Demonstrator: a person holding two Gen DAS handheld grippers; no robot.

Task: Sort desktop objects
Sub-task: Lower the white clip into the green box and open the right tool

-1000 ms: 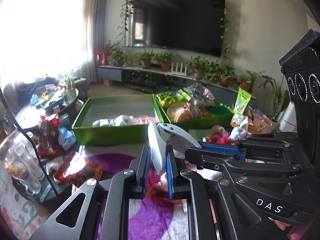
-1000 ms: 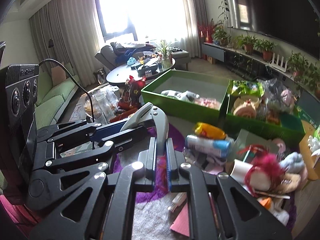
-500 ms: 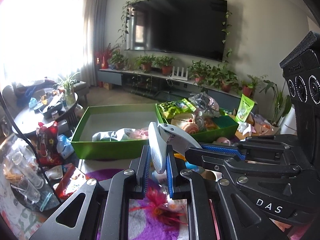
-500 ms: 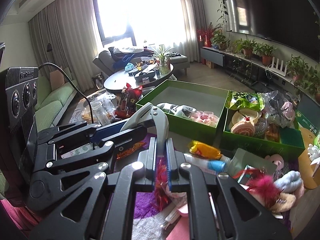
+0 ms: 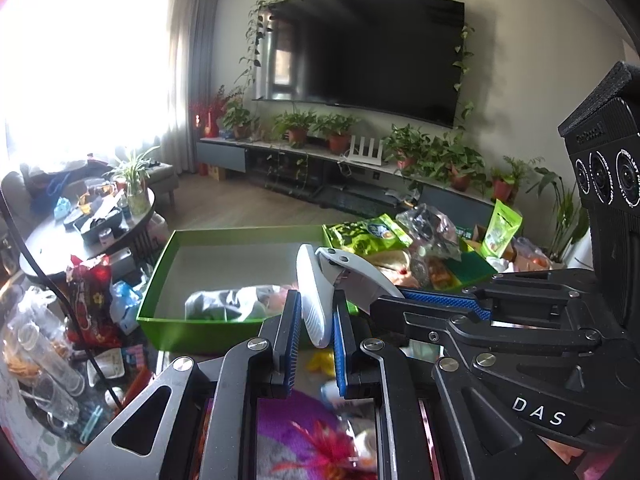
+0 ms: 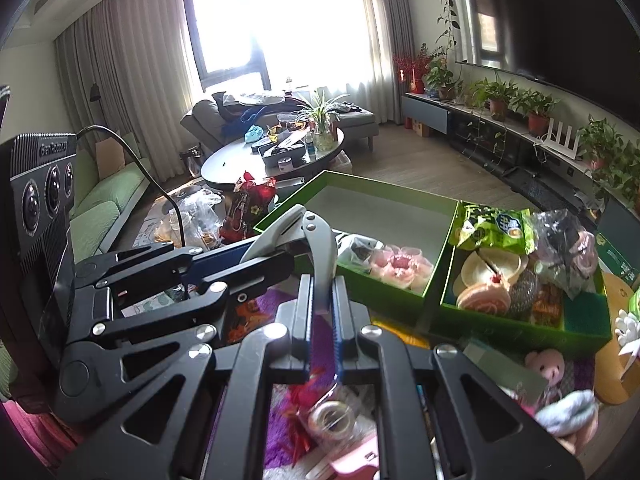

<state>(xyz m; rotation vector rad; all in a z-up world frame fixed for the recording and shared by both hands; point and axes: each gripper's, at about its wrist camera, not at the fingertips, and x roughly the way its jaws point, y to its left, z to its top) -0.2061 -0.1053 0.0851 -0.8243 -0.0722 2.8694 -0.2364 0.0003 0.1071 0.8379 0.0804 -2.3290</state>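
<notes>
**Two grippers share one hinged metal tool above the clutter**

Nearest the left wrist camera, the left gripper [image 5: 314, 322] is clamped on the pale handle of a grey hinged tool [image 5: 320, 292], which stands between its blue pads. The right gripper [image 6: 322, 306] pinches the tool's other handle [image 6: 324, 256] in the same way, so both are closed on the one object, held above the table. From the left view the right gripper's dark linkage reaches in from the right side.

Below the fingers lies a purple cloth [image 5: 280, 420] with a red feathery item [image 5: 324, 452] on it; a roll of clear tape [image 6: 330, 420] and a pink plush toy [image 6: 546, 364] lie close by.

Just beyond stand two green trays side by side. The left tray [image 6: 400, 196] holds a pink flower-like piece [image 6: 400, 266] and a grey bundle [image 5: 228, 302] near its front wall. The right tray [image 6: 520, 326] is heaped with a green snack bag [image 6: 496, 232], round pastry-like pieces and clear wrappers.

Farther off are a round dark coffee table [image 6: 228, 164], a sofa, and a wall television [image 5: 368, 56] above potted plants.
</notes>
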